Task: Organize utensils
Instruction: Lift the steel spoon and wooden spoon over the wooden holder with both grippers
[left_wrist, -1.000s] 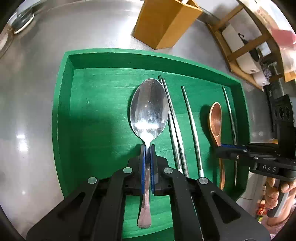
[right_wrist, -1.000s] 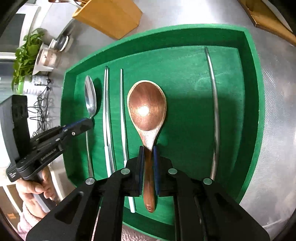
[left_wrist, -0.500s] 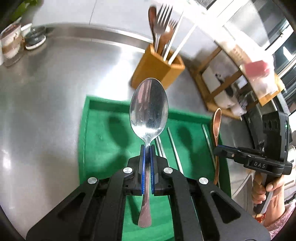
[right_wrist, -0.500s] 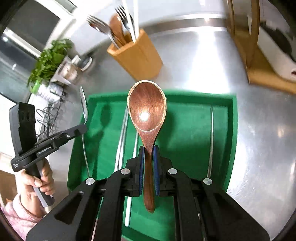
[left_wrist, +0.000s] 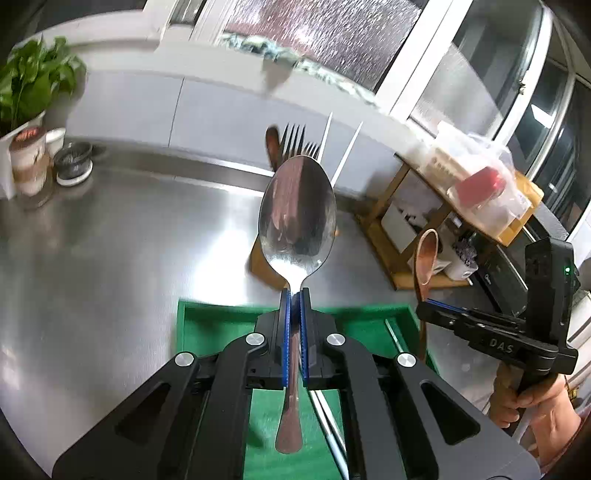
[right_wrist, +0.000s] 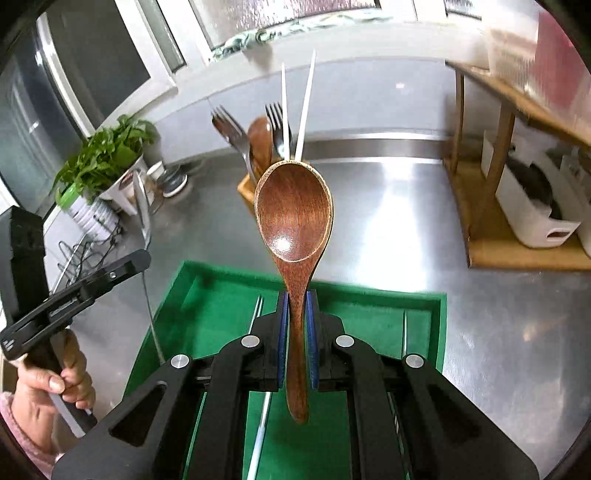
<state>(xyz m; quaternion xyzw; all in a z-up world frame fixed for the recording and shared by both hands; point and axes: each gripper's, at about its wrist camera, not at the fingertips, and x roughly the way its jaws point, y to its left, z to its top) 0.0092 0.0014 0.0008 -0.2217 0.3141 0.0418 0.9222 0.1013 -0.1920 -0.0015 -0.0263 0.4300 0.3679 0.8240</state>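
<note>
— While I count, what do you see held?
— Two spoons: my left gripper (left_wrist: 294, 295) is clamped on one metal spoon (left_wrist: 297, 218), my right gripper (right_wrist: 297, 299) on one wooden spoon (right_wrist: 293, 214), both above the green tray (right_wrist: 424, 306).
— And the holder (right_wrist: 245, 190)?
— Two forks, one wooden spoon, two white sticks. Both grippers tilt downward over the bench (right_wrist: 498, 332), bowls forward.

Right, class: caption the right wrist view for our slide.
Right gripper lifts a wooden spoon above the green tray.
</note>
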